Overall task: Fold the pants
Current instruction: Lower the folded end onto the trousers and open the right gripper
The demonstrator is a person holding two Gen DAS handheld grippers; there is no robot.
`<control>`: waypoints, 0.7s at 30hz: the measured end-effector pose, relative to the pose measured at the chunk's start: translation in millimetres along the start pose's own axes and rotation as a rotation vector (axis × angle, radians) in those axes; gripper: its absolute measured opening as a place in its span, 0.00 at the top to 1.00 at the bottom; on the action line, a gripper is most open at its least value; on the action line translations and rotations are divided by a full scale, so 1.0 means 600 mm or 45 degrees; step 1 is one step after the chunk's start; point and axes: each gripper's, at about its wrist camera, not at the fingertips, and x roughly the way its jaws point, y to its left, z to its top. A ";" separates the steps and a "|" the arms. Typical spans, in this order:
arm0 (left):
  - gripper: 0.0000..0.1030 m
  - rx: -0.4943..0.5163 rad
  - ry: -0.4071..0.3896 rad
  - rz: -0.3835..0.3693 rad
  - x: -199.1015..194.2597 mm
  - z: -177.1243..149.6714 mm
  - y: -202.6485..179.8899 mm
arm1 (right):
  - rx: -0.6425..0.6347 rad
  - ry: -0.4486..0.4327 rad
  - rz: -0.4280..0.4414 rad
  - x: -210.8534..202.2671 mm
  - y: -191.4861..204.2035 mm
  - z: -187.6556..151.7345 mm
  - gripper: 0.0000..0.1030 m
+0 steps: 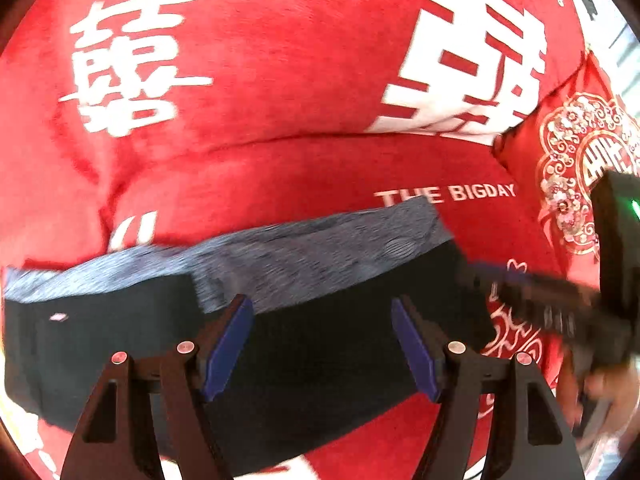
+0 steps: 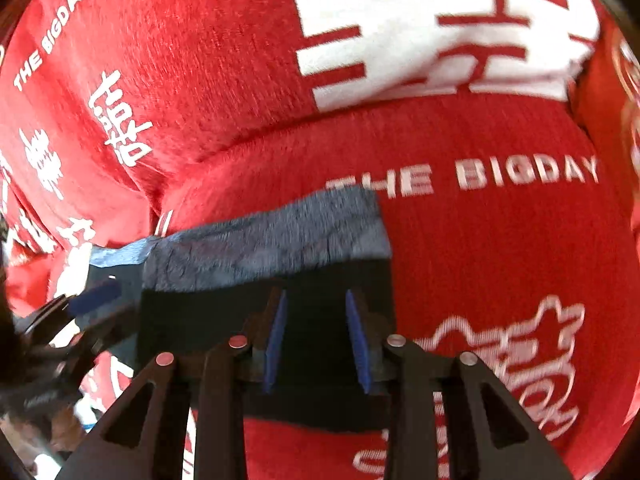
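Lying on the red blanket, the pants are folded small. The left gripper is spread wide with nothing held. The right gripper is part open, also empty. The edges should be pressed flat gently.

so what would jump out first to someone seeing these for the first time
The bright red blanket with big white characters fills both views. Against it lie the dark folded pants with a grey-blue waistband along their far edge, low in the middle of each picture. The left gripper hangs open over the pants, and the right gripper is over them too, jaws apart with nothing clamped.
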 end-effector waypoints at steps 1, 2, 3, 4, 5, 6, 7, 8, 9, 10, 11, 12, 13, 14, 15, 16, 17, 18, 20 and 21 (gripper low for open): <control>0.30 0.002 0.013 -0.009 0.016 0.004 -0.008 | 0.023 0.006 0.014 -0.002 -0.004 -0.010 0.66; 0.30 0.005 0.030 -0.005 0.030 0.005 -0.013 | 0.036 0.013 0.021 0.000 -0.006 -0.018 0.65; 0.30 0.007 0.056 0.036 0.049 0.001 -0.014 | 0.047 0.023 0.025 0.004 -0.008 -0.025 0.63; 0.30 -0.005 0.097 0.093 0.068 -0.007 -0.009 | 0.061 0.040 0.025 0.012 -0.010 -0.033 0.62; 0.30 -0.029 0.143 0.120 0.085 -0.016 0.001 | 0.078 0.057 0.034 0.020 -0.014 -0.039 0.60; 0.30 -0.053 0.169 0.101 0.096 -0.028 0.013 | 0.092 0.062 0.049 0.026 -0.016 -0.041 0.59; 0.30 -0.024 0.117 0.091 0.090 -0.039 0.014 | 0.117 0.063 0.066 0.029 -0.019 -0.041 0.58; 0.30 0.024 0.107 0.117 0.085 -0.046 0.008 | 0.132 0.069 0.080 0.030 -0.019 -0.039 0.52; 0.30 0.071 0.127 0.160 0.084 -0.051 0.000 | 0.142 0.075 0.100 0.030 -0.019 -0.037 0.46; 0.30 0.096 0.129 0.184 0.080 -0.055 -0.006 | 0.130 0.084 0.113 0.031 -0.016 -0.035 0.45; 0.30 0.088 0.135 0.200 0.076 -0.057 -0.005 | 0.108 0.088 0.109 0.032 -0.011 -0.036 0.43; 0.30 0.051 0.147 0.215 0.073 -0.057 0.001 | 0.079 0.091 0.098 0.032 -0.005 -0.036 0.42; 0.30 -0.011 0.158 0.229 0.068 -0.057 0.012 | 0.042 0.096 0.082 0.032 0.001 -0.037 0.42; 0.30 -0.074 0.168 0.249 0.065 -0.057 0.024 | 0.002 0.102 0.066 0.032 0.009 -0.037 0.42; 0.30 -0.162 0.181 0.259 0.060 -0.062 0.041 | -0.023 0.109 0.058 0.033 0.014 -0.036 0.41; 0.29 -0.242 0.188 0.257 0.055 -0.068 0.057 | -0.051 0.119 0.055 0.033 0.018 -0.036 0.41; 0.25 -0.328 0.190 0.261 0.048 -0.075 0.073 | -0.056 0.131 0.051 0.033 0.018 -0.035 0.41; 0.17 -0.375 0.190 0.276 0.043 -0.081 0.082 | -0.066 0.139 0.054 0.034 0.018 -0.033 0.40; 0.17 -0.431 0.179 0.320 0.030 -0.093 0.093 | -0.086 0.153 0.063 0.037 0.017 -0.032 0.37; 0.17 -0.444 0.175 0.330 0.024 -0.099 0.096 | -0.100 0.157 0.066 0.038 0.019 -0.032 0.35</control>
